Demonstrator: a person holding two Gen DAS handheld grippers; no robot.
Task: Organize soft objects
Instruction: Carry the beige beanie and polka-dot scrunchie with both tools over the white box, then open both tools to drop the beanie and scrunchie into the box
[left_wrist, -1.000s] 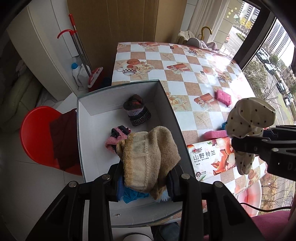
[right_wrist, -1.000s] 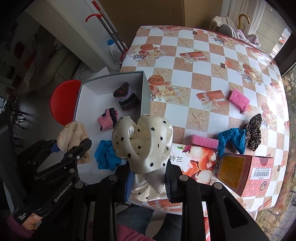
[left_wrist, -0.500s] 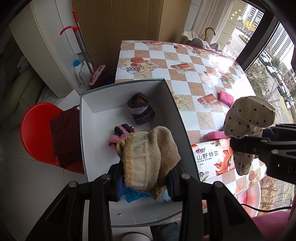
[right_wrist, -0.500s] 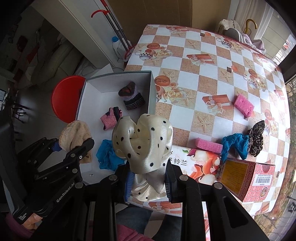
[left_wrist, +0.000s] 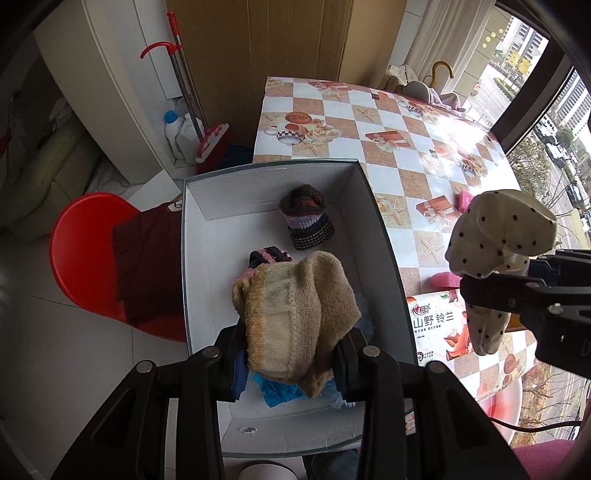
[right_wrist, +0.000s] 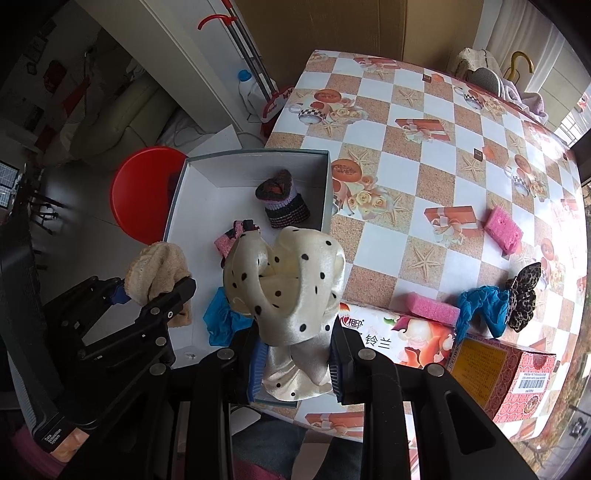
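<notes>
Both my grippers rose above box | left gripper clamps soft knit | right gripper pinches slippery satin bow mid-knot

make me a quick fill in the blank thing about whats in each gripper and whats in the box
1. The left gripper is shut on a beige knitted ____.
2. The cream bow in the right gripper has ____ dots.
3. The striped knitted hat lies inside the white ____.
4. On the table, the blue cloth lies right beside a ____-print hair tie.

Missing words: hat; black; box; leopard
</notes>
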